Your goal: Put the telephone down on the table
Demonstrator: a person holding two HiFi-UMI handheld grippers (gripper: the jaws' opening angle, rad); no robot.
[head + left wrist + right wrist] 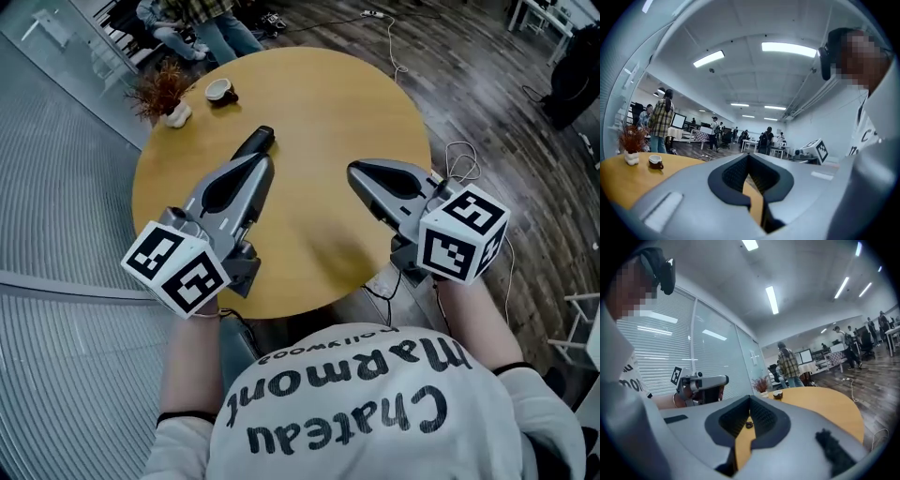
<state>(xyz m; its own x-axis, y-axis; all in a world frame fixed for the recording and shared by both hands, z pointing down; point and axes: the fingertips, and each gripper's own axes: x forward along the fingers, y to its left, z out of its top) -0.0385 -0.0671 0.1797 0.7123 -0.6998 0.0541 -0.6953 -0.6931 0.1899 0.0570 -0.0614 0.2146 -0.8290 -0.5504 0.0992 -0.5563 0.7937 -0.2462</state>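
The telephone [255, 142], a slim black handset, lies flat on the round wooden table [328, 103], left of its middle. My left gripper [264, 165] hangs above the table just short of the handset's near end, jaws shut and empty. In the left gripper view the pads [740, 176] meet at the tip with nothing between them, and the handset is hidden. My right gripper [354, 171] hovers over the table's right half, apart from the handset. Its jaws [750, 400] are shut on nothing too.
A small cup [218, 91] and a potted dried plant [164, 94] stand at the table's far left rim. Cables [459, 159] trail on the wood floor to the right. People stand and sit beyond the table [661, 119].
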